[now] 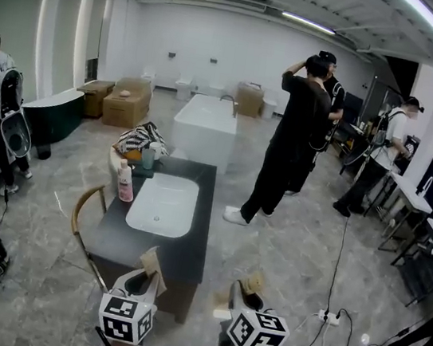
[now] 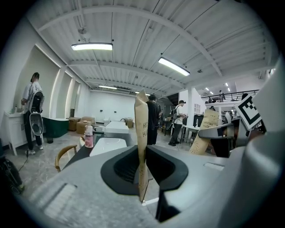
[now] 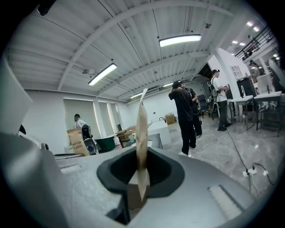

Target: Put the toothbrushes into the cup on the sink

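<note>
Each gripper holds a flat tan cardboard toothbrush pack upright. My left gripper is shut on one pack, which stands edge-on between the jaws in the left gripper view. My right gripper is shut on the other pack, likewise edge-on in the right gripper view. Both grippers hover just short of the near end of the dark counter. On it lies the white sink basin. A teal cup stands at the counter's far left corner.
A pink bottle stands left of the basin. A wooden chair sits against the counter's left side. A person in black stands beyond the counter to the right. Cables and a power strip lie on the floor at right.
</note>
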Tool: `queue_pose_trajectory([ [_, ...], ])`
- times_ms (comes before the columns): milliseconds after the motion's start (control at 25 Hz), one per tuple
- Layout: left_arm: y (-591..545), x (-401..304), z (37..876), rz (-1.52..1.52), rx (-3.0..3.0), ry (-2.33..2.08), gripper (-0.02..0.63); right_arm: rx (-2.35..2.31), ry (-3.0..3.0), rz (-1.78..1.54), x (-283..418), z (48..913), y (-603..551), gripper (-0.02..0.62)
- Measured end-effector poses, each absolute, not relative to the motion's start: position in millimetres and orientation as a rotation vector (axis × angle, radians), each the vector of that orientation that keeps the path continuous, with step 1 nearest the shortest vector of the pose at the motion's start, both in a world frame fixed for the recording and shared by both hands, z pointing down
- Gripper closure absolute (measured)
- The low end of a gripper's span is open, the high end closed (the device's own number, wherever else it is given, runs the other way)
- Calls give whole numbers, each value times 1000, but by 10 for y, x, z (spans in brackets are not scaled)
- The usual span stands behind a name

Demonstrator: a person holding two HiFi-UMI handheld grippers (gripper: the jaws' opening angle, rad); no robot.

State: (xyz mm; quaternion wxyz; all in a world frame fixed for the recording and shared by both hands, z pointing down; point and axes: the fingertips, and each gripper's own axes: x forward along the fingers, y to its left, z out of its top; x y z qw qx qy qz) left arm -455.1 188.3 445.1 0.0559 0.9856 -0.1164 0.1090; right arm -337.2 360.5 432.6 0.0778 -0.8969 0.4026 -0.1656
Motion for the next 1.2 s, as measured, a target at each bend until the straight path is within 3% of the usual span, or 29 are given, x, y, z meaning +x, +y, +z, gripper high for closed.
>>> queue_pose_trajectory([
  [600, 1943, -3107, 4538, 308, 2919, -468, 554, -2651, 1351, -551, -1831, 4404, 3523, 546],
  [1200, 1898, -2177, 4704, 320, 2862, -548, 554, -2649, 1418, -603, -879, 4594, 3527, 546],
])
